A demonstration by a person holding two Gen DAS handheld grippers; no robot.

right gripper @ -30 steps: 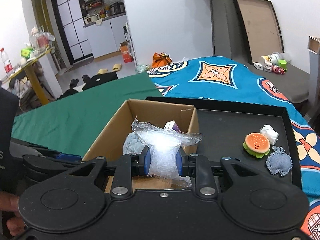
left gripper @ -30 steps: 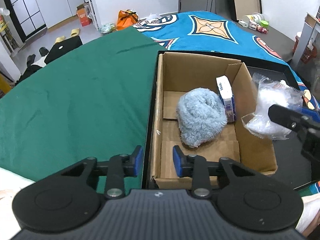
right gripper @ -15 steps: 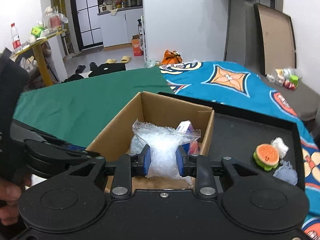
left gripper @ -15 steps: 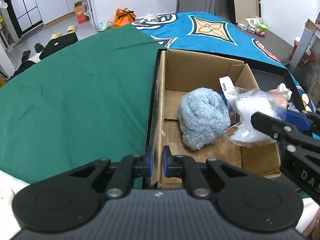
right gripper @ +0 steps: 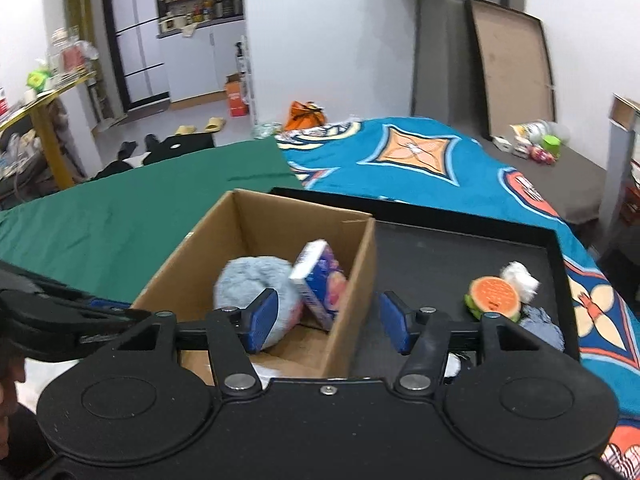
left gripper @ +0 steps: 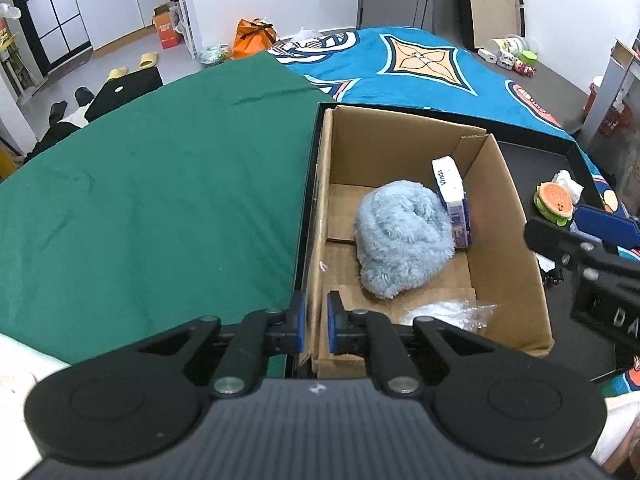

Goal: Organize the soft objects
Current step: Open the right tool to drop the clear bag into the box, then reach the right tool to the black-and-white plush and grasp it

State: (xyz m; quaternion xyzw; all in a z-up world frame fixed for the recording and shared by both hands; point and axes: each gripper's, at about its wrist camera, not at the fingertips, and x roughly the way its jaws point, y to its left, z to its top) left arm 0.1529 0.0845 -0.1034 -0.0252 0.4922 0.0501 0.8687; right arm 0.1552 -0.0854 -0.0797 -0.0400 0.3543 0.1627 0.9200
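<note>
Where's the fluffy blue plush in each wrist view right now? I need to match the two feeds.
Left wrist: the fluffy blue plush lies mid-frame, right of center, on the cardboard box floor, against the tissue pack.
Right wrist: the plush sits just left of center, partly behind the right tongs' left finger.
Shared landmark: the tissue pack leaning beside it.

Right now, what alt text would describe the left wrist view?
The left tongs pinch the near wall of a cardboard box holding a fluffy blue bundle, a tissue pack and a clear plastic bag.
</note>
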